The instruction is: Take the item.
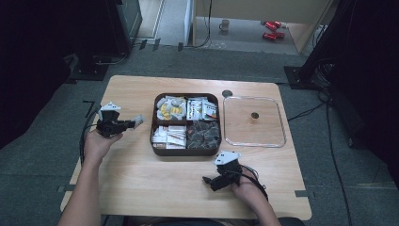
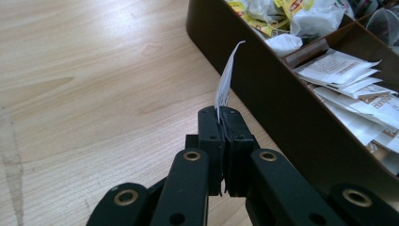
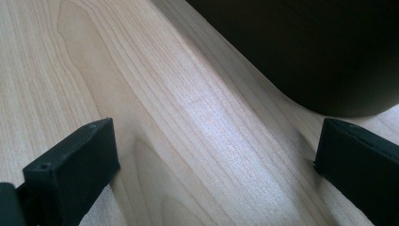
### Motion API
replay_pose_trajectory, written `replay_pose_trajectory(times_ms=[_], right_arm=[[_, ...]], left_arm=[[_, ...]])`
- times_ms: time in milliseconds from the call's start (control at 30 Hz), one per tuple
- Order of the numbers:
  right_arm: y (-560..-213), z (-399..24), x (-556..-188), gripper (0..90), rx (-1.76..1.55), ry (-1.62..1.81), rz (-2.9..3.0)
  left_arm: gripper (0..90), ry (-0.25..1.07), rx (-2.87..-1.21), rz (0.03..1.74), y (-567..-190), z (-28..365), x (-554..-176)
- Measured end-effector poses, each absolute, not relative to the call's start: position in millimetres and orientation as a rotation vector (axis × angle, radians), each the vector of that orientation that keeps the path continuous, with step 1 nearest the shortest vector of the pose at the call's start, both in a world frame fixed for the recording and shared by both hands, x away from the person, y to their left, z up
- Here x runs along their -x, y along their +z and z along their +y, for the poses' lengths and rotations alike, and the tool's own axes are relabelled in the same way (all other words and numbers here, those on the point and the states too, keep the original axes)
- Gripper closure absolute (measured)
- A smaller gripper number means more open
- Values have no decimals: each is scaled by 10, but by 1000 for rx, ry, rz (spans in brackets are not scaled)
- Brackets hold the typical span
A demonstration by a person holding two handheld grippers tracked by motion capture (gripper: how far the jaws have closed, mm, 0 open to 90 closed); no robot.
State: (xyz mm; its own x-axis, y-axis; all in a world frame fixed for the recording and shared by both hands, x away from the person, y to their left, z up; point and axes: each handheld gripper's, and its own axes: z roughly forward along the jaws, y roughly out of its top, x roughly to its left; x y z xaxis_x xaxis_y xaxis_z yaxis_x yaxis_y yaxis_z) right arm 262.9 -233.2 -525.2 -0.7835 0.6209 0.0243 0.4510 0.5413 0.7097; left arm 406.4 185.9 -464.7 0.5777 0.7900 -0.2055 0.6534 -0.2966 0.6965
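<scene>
Dark brown four-compartment tray [image 1: 187, 151], just ahead of L gripper [image 1: 133, 123]: yellow/white sachets, white packets w/ print, dark wrapped pieces, one sort per section. Clear square plastic lid [image 1: 254, 141] lies beyond tray, flat on light wooden table [image 1: 141, 174].

L gripper jaws pressed together, pinching thin white paper sachet [image 2: 226, 80] edge-on, held above table beside tray wall. R gripper [image 3: 211, 160] jaws spread wide, nothing between them, just above table near tray corner.

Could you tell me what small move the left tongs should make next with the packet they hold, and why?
Probably carry it rightward over the brown tray wall. The left tongs are shut on a thin white packet standing edge-up just outside the tray, beside the compartment of similar white packets. The right tongs rest open on the table, so they seem idle.
</scene>
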Motion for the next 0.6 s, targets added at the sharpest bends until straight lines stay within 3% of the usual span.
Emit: replay_pose_trajectory(times_ms=[433,600], right_arm=[[-5252,-2332,-2629,0,-901,1074,2549],[-5252,-2332,-2629,0,-901,1074,2549]], left_arm=[[886,157,-2114,1148,-4844,1736,-4135],[832,177,-2110,1159,-4864,1747,-4149]])
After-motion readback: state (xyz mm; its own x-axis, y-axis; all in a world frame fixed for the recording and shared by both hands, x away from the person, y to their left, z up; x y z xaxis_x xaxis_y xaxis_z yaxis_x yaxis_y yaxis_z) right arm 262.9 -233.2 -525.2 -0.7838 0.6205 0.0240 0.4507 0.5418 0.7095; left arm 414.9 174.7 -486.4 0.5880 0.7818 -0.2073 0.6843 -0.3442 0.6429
